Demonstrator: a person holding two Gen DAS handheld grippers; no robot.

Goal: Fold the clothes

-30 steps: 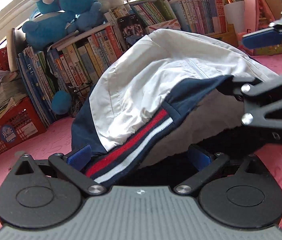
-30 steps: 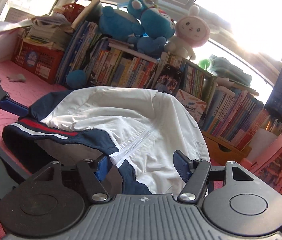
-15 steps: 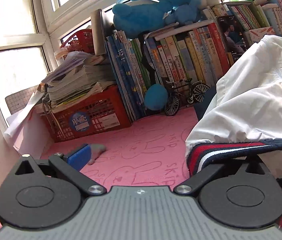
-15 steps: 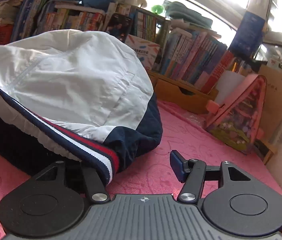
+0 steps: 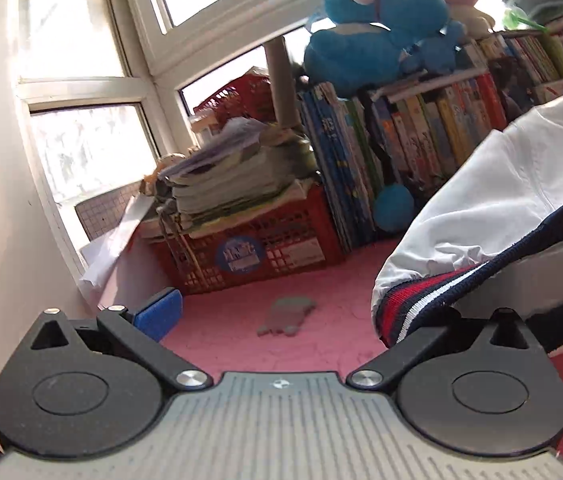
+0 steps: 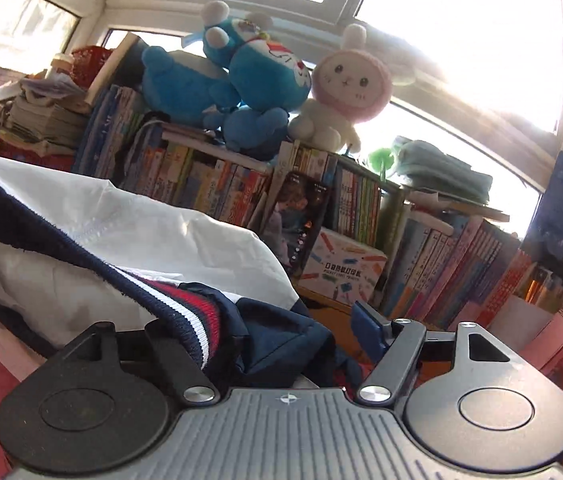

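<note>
Left wrist view has swung left off the jacket point(image 5: 513, 184); both grippers' jaws remain apart.

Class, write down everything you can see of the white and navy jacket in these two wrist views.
The jacket has thin, smooth white panels, navy sections and a ribbed hem band striped red, white and navy. A white zipper line runs down the front. It lies bunched and puffed up, not flat, on the pink mat, in front of the row of books. The hem drapes over one finger of the open left tongs and one finger of the open right tongs; neither clamps it.
</note>
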